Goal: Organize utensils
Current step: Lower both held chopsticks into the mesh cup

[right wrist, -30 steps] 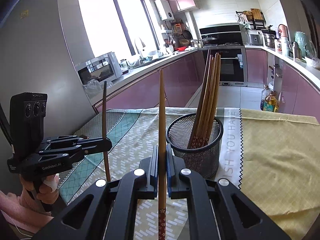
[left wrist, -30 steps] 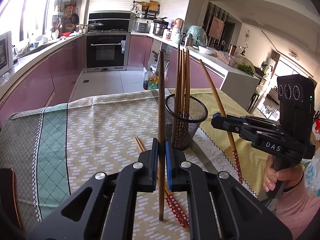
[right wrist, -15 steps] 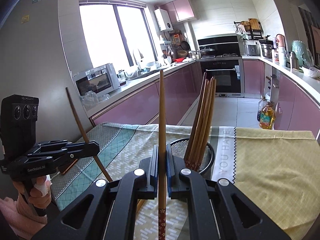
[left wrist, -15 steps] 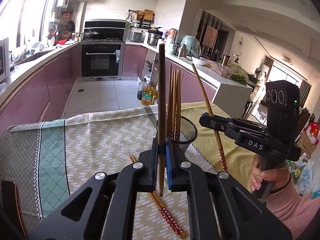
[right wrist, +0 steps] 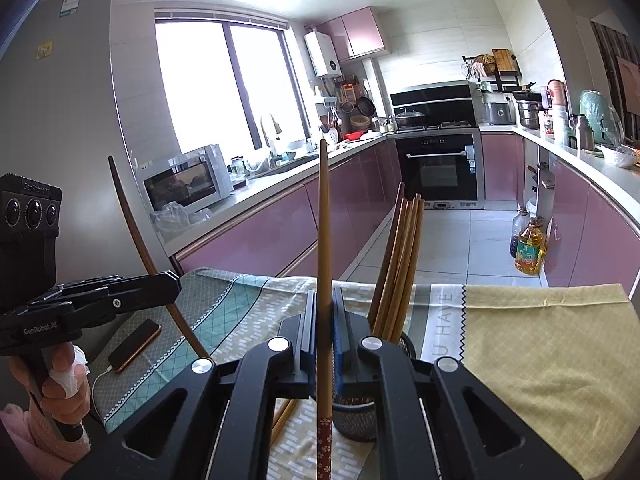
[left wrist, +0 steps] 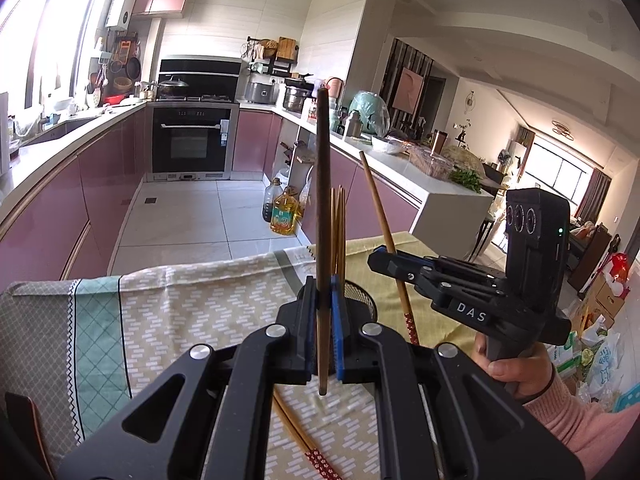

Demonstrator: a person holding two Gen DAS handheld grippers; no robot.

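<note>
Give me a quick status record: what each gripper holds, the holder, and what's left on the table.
left gripper: shut on dark chopstick, upright
right gripper: shut on light chopstick, red patterned end down
holder: mesh cup, several chopsticks standing inside
table: pair of loose chopsticks lying on the cloth
phone: on table edge, cable attached

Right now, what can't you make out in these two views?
- Holder: left wrist view, mostly hidden behind the left gripper; contents' lower ends unseen.
- Holder base: right wrist view, covered by the right gripper.
- Loose chopsticks: left wrist view, cut off by the gripper body and bottom edge; count unclear.
- Phone: right wrist view, screen too small to read.
</note>
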